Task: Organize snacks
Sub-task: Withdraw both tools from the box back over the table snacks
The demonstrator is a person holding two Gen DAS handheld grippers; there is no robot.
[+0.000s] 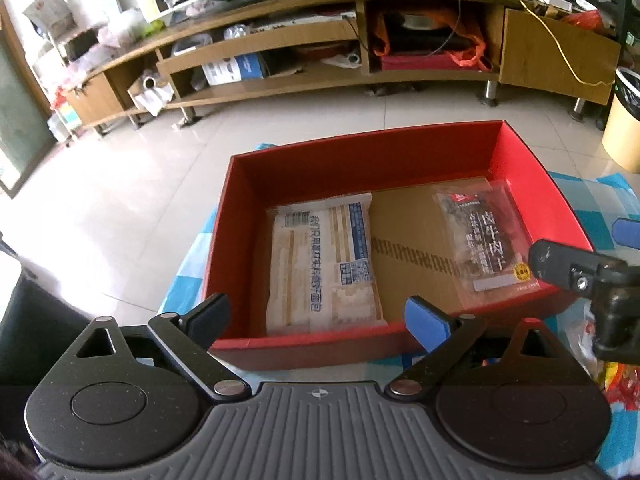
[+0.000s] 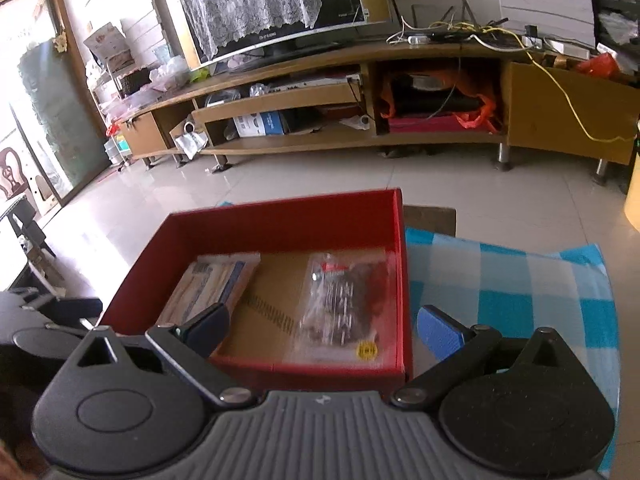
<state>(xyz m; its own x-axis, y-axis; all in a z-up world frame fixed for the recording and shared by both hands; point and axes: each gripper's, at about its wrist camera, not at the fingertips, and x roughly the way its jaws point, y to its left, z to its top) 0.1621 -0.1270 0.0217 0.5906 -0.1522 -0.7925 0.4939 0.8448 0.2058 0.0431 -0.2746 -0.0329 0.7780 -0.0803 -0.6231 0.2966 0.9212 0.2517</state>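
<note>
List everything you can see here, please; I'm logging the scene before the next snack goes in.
Box: 1, red, cardboard floor, on the cloth.
Bread packet: 1, pale with blue label, flat in the box, left side.
Jerky packet: 1, clear with dark contents, flat in the box, right side.
Cloth: 1, blue-white check, under the box.
TV stand: 1, wooden, across the tiled floor.
TV: 1, black, lace-draped, on the stand.
Left gripper: open, empty, at the box's near wall.
Right gripper: open, empty, at the box's near right corner.
</note>
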